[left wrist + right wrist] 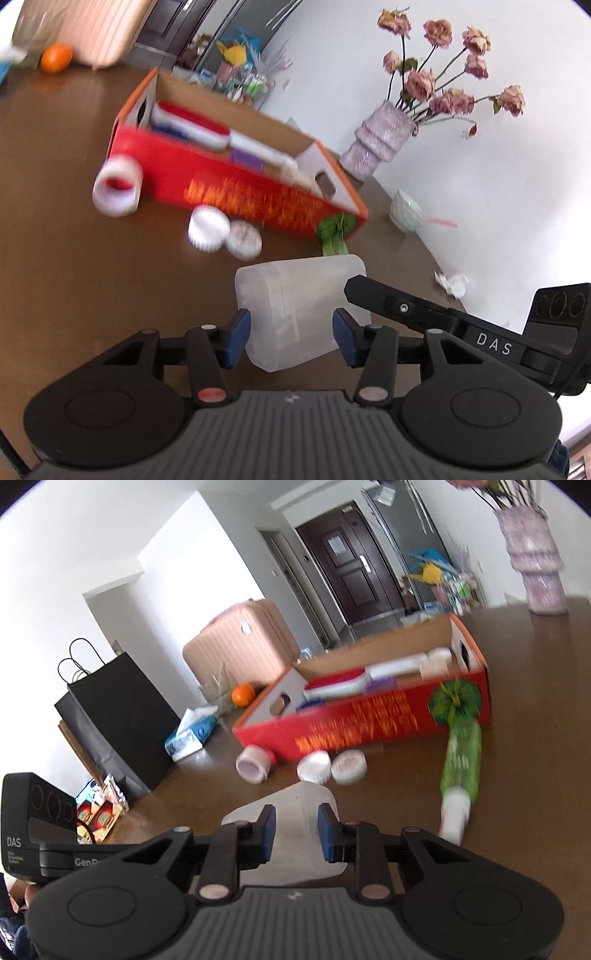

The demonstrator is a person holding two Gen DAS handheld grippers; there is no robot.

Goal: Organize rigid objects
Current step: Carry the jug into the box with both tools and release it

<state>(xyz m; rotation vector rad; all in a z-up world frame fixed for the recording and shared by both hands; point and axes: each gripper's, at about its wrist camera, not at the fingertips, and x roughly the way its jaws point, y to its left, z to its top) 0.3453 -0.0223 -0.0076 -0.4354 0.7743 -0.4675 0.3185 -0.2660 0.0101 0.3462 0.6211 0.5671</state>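
Note:
A translucent white plastic box (295,306) is between the blue pads of my left gripper (291,338), which closes on its near end. My right gripper (296,834) closes on the same box (295,812) from the other side; its finger (399,306) shows in the left wrist view. Beyond stands an open red cardboard box (236,192) holding several items, also in the right wrist view (369,723). In front of it lie a tape roll (116,192), two white round lids (208,227) and a green bottle (461,760).
A brown table (74,258) carries a pink vase (380,140) of dried roses, a pale bowl (404,214), crumpled paper (452,282), an orange (243,694) and a tissue box (190,734). A pink suitcase (236,646) and a black bag (118,716) stand behind.

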